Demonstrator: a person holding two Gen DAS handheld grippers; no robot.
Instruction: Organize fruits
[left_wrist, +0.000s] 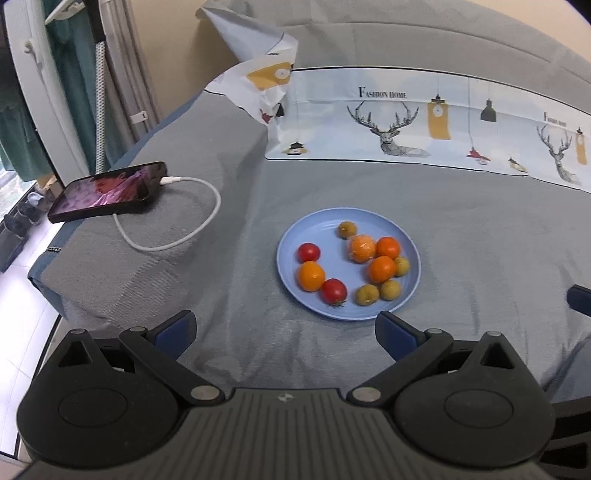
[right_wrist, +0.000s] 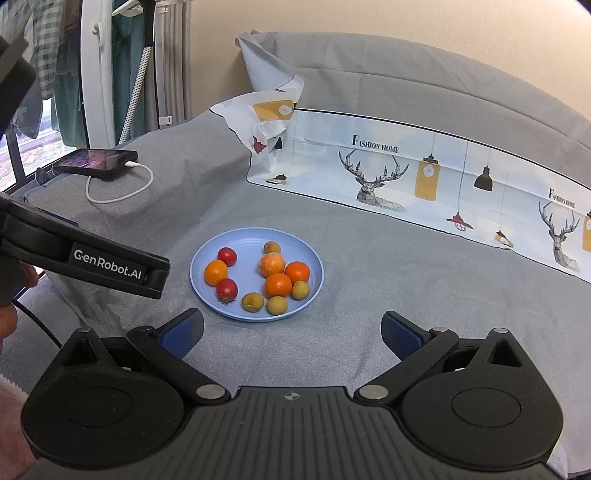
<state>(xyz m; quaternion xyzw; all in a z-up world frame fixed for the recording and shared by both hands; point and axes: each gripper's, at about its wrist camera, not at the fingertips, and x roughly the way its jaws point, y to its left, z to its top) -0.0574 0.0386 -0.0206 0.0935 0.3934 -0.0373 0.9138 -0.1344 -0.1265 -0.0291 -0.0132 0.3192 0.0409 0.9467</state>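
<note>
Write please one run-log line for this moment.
left claw: open, empty | right claw: open, empty | blue plate: all fruits on it | phone: charging

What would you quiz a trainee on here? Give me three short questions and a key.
1. How many red tomatoes lie on the blue plate?
2. True or false: a white cable is plugged into the phone.
3. The left gripper and right gripper are: A shut on fruit, B open and empty, C shut and empty.

Key: 1 two; 2 true; 3 B.
</note>
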